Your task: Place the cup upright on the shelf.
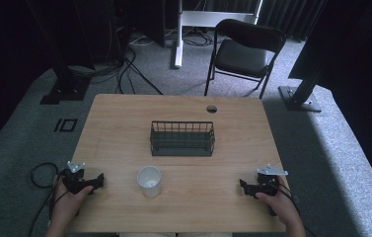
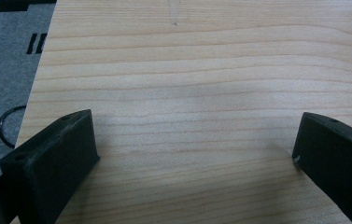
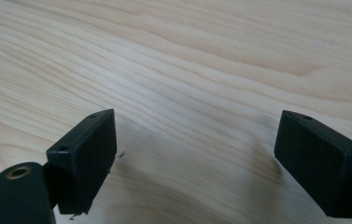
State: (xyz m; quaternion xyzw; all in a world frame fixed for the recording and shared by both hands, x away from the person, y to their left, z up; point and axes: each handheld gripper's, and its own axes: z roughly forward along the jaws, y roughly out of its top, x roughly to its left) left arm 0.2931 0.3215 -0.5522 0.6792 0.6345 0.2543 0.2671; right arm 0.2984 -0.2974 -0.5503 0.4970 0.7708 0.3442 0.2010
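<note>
A white cup (image 1: 149, 180) stands upright near the front edge of the wooden counter (image 1: 233, 123), between the two grippers and apart from both. The left gripper (image 1: 96, 180) rests at the front left corner, the right gripper (image 1: 243, 186) at the front right. The fingers (image 2: 52, 163) of each are spread wide, holding nothing. A black wire basket (image 1: 182, 138) sits behind the cup.

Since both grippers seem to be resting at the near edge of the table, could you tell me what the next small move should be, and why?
Probably the left gripper should ease toward the white cup. Its jaws stand wide open over bare wood, and the cup stands upright just beside it, apart from both grippers. The right gripper, also open, lies farther from the cup. The wire basket sits behind the cup, a likely destination.
</note>
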